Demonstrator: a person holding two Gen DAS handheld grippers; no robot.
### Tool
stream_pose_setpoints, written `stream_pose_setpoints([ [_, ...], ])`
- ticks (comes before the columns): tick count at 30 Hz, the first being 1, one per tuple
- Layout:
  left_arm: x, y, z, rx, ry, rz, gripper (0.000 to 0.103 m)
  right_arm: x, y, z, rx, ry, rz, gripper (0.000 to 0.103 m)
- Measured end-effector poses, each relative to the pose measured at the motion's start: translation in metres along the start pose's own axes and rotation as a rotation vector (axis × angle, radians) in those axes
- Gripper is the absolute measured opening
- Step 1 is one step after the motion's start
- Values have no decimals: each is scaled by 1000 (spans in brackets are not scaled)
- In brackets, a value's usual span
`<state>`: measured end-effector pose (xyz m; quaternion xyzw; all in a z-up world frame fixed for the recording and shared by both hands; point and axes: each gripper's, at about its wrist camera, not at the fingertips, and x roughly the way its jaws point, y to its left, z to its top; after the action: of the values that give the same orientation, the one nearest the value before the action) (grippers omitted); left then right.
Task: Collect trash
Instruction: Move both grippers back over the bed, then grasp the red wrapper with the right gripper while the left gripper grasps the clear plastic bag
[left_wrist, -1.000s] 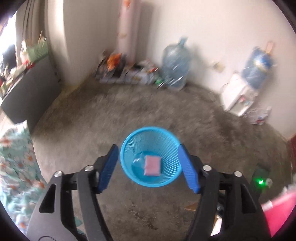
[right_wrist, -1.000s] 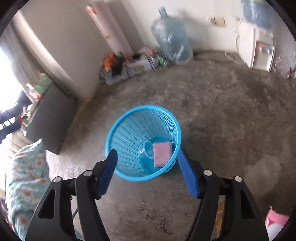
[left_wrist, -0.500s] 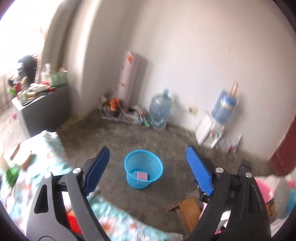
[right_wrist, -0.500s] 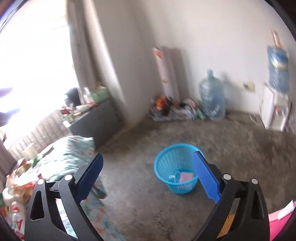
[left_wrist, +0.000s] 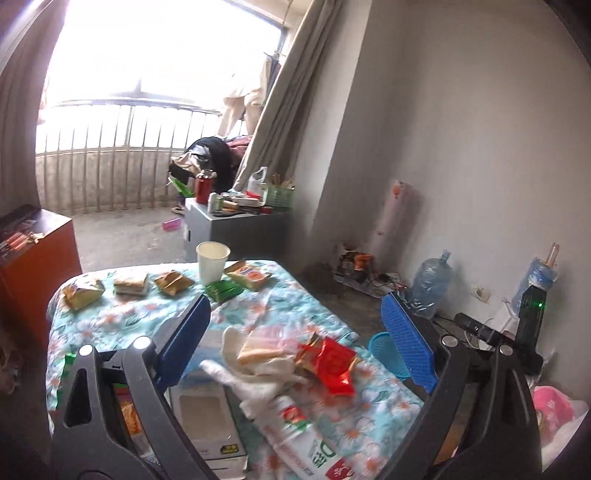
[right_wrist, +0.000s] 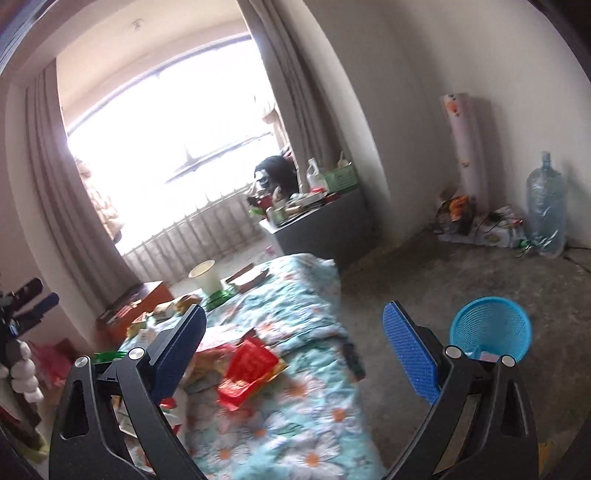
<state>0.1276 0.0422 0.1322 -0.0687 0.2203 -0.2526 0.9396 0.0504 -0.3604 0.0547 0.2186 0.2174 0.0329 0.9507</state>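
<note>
A table with a floral cloth carries trash: a red wrapper, white crumpled tissue, several snack packets and a paper cup. My left gripper is open and empty above the tissue and wrapper. My right gripper is open and empty above the red wrapper. The blue mesh basket stands on the floor to the right of the table, with a pink item inside; its rim shows in the left wrist view.
A white box and a printed tube lie near the table's front. A grey cabinet with clutter stands behind. A water jug and a floor pile sit by the wall.
Both grippers have swung up and left from over the blue basket to the table with trash. Both stay open and empty.
</note>
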Motion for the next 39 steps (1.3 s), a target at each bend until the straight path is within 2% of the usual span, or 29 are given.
stream_pose_setpoints([
  [3, 2, 10, -24, -19, 11, 28, 90, 24, 24, -13, 36, 93, 77, 89],
  [6, 6, 14, -36, 44, 32, 49, 89, 49, 31, -28, 68, 194, 111, 83],
  [10, 31, 0, -34, 230, 78, 69, 89, 76, 27, -41, 134, 293, 129, 76],
  [12, 56, -12, -33, 344, 120, 98, 89, 89, 22, -44, 185, 325, 148, 71],
  [15, 97, -29, -41, 497, 188, 95, 89, 109, 9, -48, 265, 370, 152, 66],
  [18, 140, -43, -53, 608, 274, 82, 83, 125, -3, -53, 340, 408, 167, 61],
  [19, 153, -43, -55, 621, 304, 85, 82, 130, -7, -56, 363, 421, 170, 60],
  [21, 180, -42, -58, 627, 369, 86, 71, 138, -12, -59, 391, 435, 177, 58],
  [22, 189, -40, -60, 625, 392, 92, 70, 142, -15, -60, 401, 440, 179, 57],
  [26, 226, -32, -64, 623, 487, 131, 54, 157, -23, -61, 443, 453, 205, 56],
  [27, 231, -29, -65, 618, 507, 137, 48, 161, -24, -62, 455, 460, 212, 55],
  [31, 241, -20, -70, 607, 562, 152, 33, 175, -28, -67, 472, 487, 203, 53],
  [39, 233, -20, -69, 607, 548, 153, 29, 177, -33, -54, 457, 448, 188, 48],
])
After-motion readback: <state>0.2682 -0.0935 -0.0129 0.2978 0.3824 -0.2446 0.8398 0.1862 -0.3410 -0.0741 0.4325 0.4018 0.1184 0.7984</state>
